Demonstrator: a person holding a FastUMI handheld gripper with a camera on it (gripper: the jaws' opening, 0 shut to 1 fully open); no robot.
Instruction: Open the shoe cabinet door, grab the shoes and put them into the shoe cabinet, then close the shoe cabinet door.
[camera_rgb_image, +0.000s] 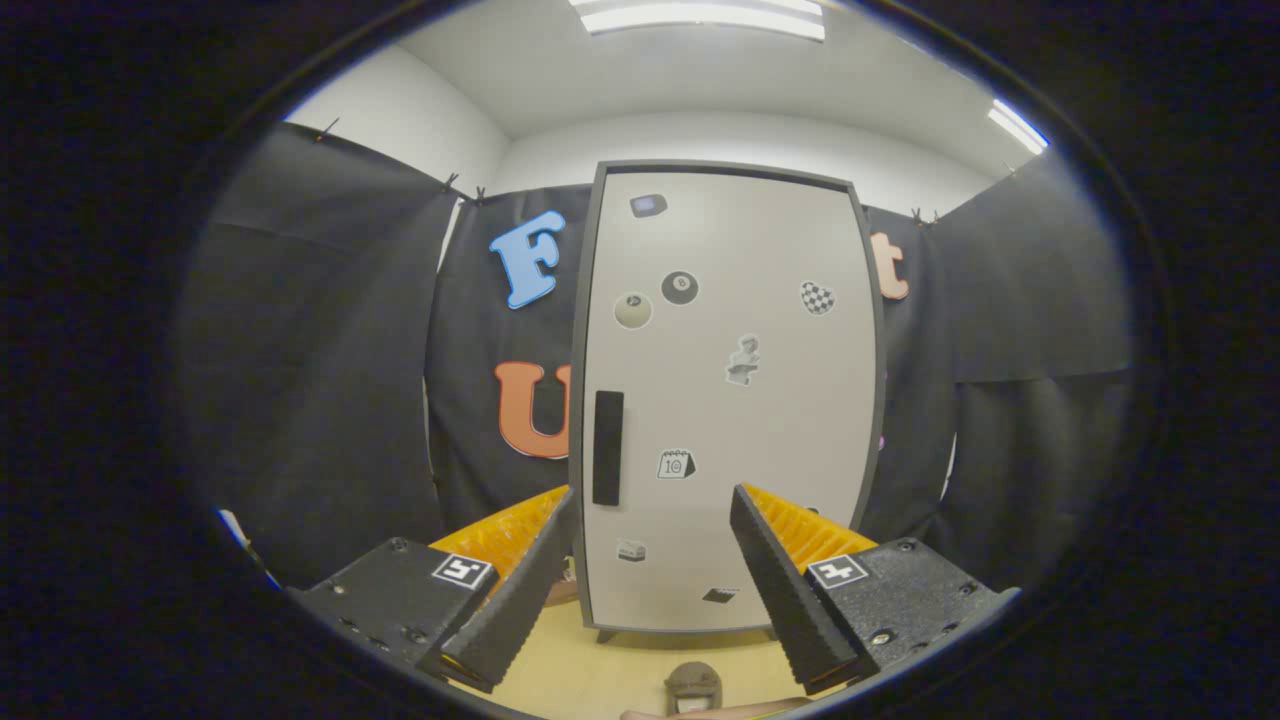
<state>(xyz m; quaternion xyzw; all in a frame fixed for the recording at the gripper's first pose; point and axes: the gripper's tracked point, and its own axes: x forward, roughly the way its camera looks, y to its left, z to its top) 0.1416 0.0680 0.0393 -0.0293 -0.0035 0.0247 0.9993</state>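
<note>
Pale grey with a dark frame, the shoe cabinet door (730, 400) stands shut straight ahead of me, upright on short feet on the tan floor (590, 675). Its dark handle (608, 447) is a vertical bar set near the door's left edge, about mid-height, with its long axis running up and down. Small stickers (680, 288) are scattered over the door face.

My gripper (650, 520) is spread wide and holds nothing; the two fingers (520, 590) frame the lower part of the door without touching it. The handle lies beyond the fingertips, above them and toward the left finger rather than centred in the gap. That offset is what the next move turns on, as I judge it: I would have to lift and shift left so the bar comes between the fingers, then pull on that side, which suggests the hinges sit on the right.

Just ahead of the fingers on the floor lies a small dark rounded thing (693, 686); it may be the toe of a shoe, but I can't tell. Black cloth (330, 380) hangs behind and on both sides of the cabinet.
</note>
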